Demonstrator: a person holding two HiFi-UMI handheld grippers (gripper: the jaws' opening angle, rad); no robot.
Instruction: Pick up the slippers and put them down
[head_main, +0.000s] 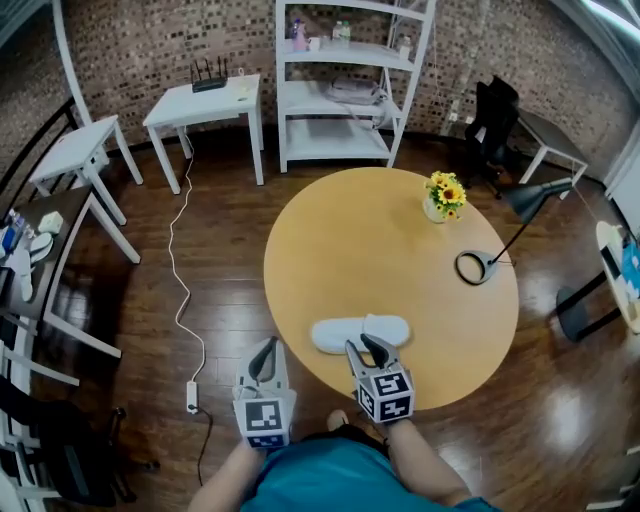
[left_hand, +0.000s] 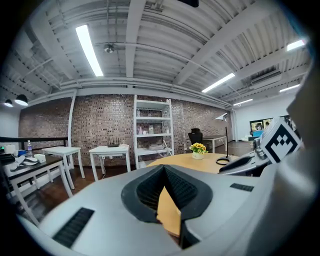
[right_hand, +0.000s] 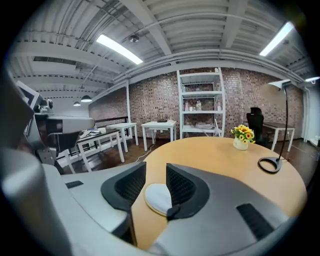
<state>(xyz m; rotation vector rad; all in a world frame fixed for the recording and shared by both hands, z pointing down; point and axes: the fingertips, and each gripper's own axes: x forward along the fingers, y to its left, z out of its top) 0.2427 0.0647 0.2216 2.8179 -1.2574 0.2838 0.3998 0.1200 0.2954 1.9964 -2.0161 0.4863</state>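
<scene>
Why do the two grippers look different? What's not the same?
The left gripper has its jaws together; the right gripper has them apart. The left gripper hangs beside the table; the right gripper reaches over it. Nothing sits between the left gripper's jaws; a slipper shows between the right gripper's, unsqueezed. Both are grey with black pads and a marker cube.

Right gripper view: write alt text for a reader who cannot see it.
The right hand-held gripper, jaws open, frames the end of a white fabric slipper on a round light-wood table. Beyond stand a pot of yellow flowers, a black lamp base and white shelves against brick.
</scene>
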